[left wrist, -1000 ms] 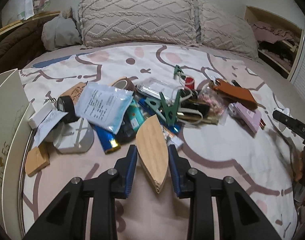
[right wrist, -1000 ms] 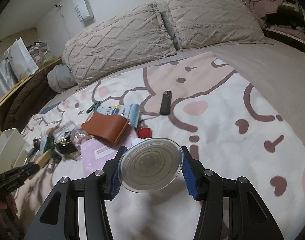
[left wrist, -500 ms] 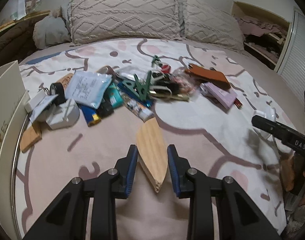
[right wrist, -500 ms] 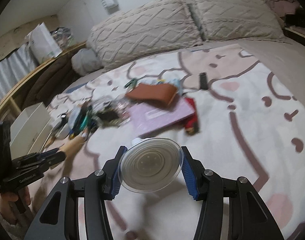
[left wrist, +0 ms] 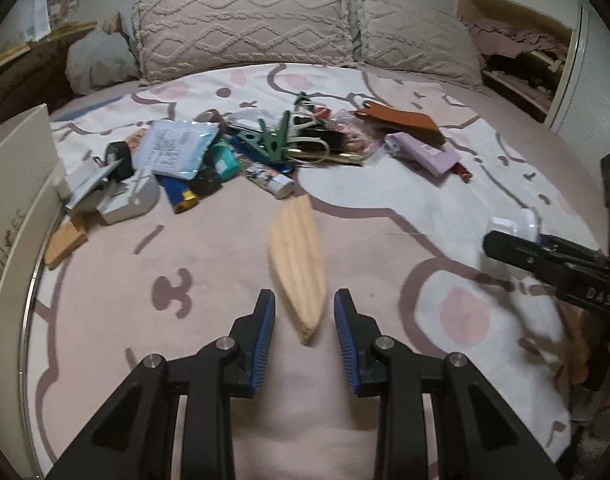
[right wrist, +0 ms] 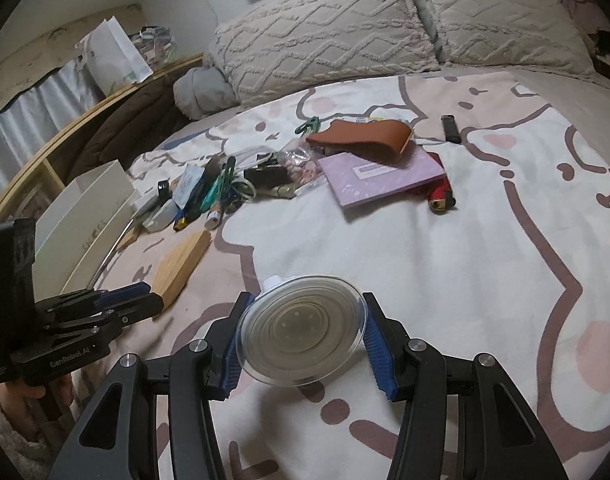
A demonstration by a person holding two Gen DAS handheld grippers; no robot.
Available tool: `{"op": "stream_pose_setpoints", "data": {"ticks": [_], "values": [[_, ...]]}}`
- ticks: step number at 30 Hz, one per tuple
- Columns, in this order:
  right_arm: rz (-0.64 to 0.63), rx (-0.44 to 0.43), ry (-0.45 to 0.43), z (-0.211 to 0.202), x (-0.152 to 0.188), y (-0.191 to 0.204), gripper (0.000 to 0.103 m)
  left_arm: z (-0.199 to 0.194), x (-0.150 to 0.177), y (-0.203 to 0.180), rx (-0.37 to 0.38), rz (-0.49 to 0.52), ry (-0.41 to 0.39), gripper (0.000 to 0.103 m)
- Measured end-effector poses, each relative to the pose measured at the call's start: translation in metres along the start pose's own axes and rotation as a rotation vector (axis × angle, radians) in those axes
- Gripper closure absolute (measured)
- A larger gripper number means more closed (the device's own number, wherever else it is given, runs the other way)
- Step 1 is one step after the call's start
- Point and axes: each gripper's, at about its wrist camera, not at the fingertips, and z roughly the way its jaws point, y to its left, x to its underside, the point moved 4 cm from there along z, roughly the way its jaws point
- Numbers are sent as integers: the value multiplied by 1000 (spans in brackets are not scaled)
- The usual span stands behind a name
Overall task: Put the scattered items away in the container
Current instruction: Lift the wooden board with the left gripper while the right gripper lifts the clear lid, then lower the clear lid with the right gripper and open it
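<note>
The left hand-held gripper (left wrist: 304,332) was closed on a wooden block (left wrist: 299,264) at the lower centre of its frame, though blur made the contact hard to judge. The right hand-held gripper (right wrist: 301,340) gripped a clear suction cup (right wrist: 301,340) by its rim. The scattered items (left wrist: 241,152) lay in the upper middle on the bed (left wrist: 385,240). A white box (left wrist: 13,184) stood at the left edge.

Both grippers are showing matte black linkage arms, round silver screws at the pivots and ribbed blue pads (left wrist: 265,340) on the fingers. The left gripper (right wrist: 145,300) is carrying white "GenRobot.AI" lettering along its black body, and the right gripper (left wrist: 505,242) is showing white letters "DAS".
</note>
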Motion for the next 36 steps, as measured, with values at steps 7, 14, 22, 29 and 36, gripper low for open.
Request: {"op": "stream_pose_setpoints", "data": {"ticks": [7,14,22,29,36], "values": [[12,-2,24,5,3,-2,50,7,-6,1,10,-9,-9,47],[6,-6,46,8,5,0,49,27,-23,-9,-38,31,-5,46],[-17,-27,64,10,6,6,32,37,-26,-2,-19,-2,19,69],[-10,1,30,2,3,4,31,27,-16,-9,30,2,23,69],[29,18,-3,-5,-3,-4,31,16,-3,-35,72,76,27,69]]}}
